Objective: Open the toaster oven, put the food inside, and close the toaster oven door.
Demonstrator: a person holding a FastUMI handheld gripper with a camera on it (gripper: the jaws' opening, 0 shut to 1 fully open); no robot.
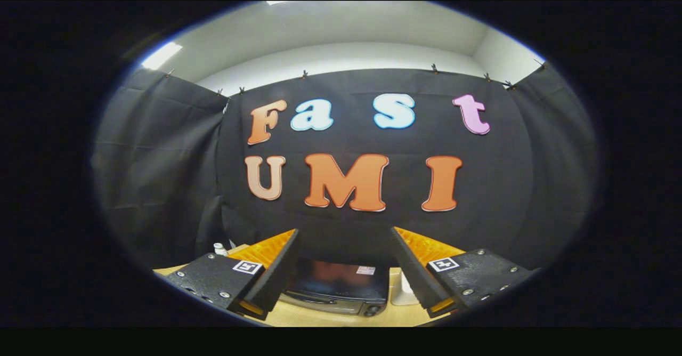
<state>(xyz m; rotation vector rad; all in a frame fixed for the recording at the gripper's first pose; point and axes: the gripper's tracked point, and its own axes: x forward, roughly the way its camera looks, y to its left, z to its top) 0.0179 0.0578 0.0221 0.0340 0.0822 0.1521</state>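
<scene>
Toaster oven [337, 288] sits low on the pale wooden counter [298, 317], just ahead of the hand-held gripper [343, 270] and framed in the gap between its two fingers. From where I stand its dark top faces up, with a small pale sticker [365, 270] near the right rear corner, and a metal handle bar runs along the front edge; a knob shows at the front right. The door looks closed, though so little of the front shows that I would not swear to it.

The hand-held gripper is spread wide, its fingers [277, 273] well apart and touching nothing, raised above the counter and tilted up toward the black cloth wall [160, 175] of the booth. Each finger body carries a small square black-and-white marker [248, 267].

Just right of the toaster oven, partly hidden behind the right finger, stands a small white object [406, 294] I cannot identify. Off to the left, beyond the left finger, a small white bottle [219, 249] stands by the cloth. I cannot pick out any food on the counter from here.
</scene>
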